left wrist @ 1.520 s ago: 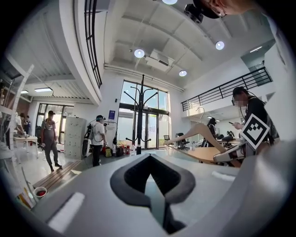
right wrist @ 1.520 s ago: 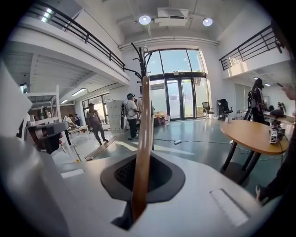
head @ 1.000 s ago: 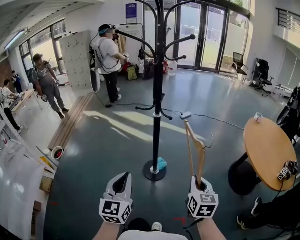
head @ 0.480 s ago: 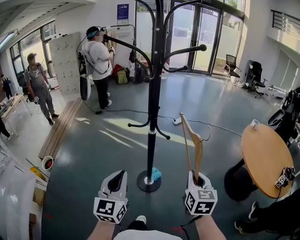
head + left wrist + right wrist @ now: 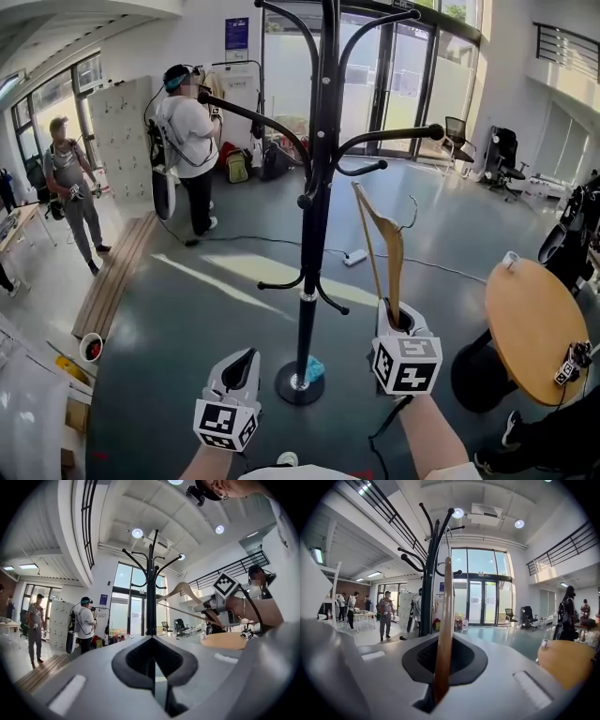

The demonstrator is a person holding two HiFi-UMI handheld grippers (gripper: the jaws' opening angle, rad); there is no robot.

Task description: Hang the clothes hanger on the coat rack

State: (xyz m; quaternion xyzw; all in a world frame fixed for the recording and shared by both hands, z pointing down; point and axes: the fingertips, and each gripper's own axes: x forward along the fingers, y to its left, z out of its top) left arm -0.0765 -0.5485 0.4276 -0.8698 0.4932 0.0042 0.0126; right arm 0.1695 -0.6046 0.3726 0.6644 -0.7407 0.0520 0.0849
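Right tongs: my right tongs (image 5: 397, 326) are clamped on one end of the wooden clothes hanger (image 5: 380, 239), and both jaws press on the wood.
Hanger: it rises nearly upright out of the jaws. Its top end leans left toward the coat rack (image 5: 314, 187), and its wire hook (image 5: 411, 212) sits on the side away from the pole.
Rack: the black pole stands ahead of the right tongs and to their left, between my two tongs. Its curved pegs spread out above the hanger's top end.
Gap: the hanger's top end lies close under a short peg (image 5: 367, 168). I cannot tell whether they touch, and the hook is on no peg.
Left tongs: my left tongs (image 5: 246, 356) are held low, left of the rack's base (image 5: 298, 382). Their jaws are closed together with nothing between them.
Right of the right tongs: a round wooden table (image 5: 530, 319).
Far beyond the left tongs: a person in a white shirt (image 5: 187, 131) stands near the wall.
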